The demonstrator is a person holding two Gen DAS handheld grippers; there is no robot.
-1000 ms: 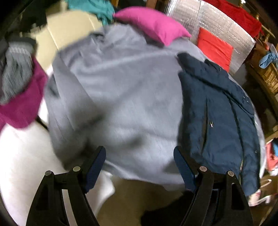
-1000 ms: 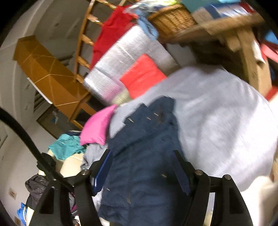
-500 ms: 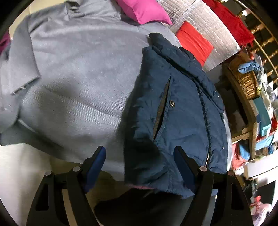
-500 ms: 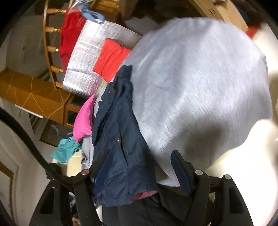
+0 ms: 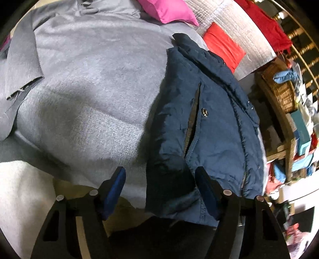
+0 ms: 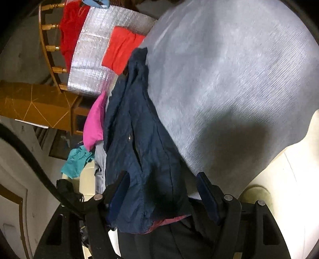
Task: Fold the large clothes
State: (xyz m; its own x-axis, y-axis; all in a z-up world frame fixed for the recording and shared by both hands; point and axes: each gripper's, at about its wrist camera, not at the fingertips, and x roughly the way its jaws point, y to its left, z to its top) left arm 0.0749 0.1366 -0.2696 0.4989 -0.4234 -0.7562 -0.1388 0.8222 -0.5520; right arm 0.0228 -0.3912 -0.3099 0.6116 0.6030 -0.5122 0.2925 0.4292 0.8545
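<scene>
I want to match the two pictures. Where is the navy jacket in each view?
Left wrist: the navy jacket lies right of centre, over the grey cloth, its hem near the open left gripper.
Right wrist: the jacket hangs left of centre, its hem between the fingers of the open right gripper.
Shared landmark: the pink cushion behind the jacket.

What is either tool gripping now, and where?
Nothing. The left tool and right tool are both open, fingers straddling the navy jacket hem without closing.
</scene>
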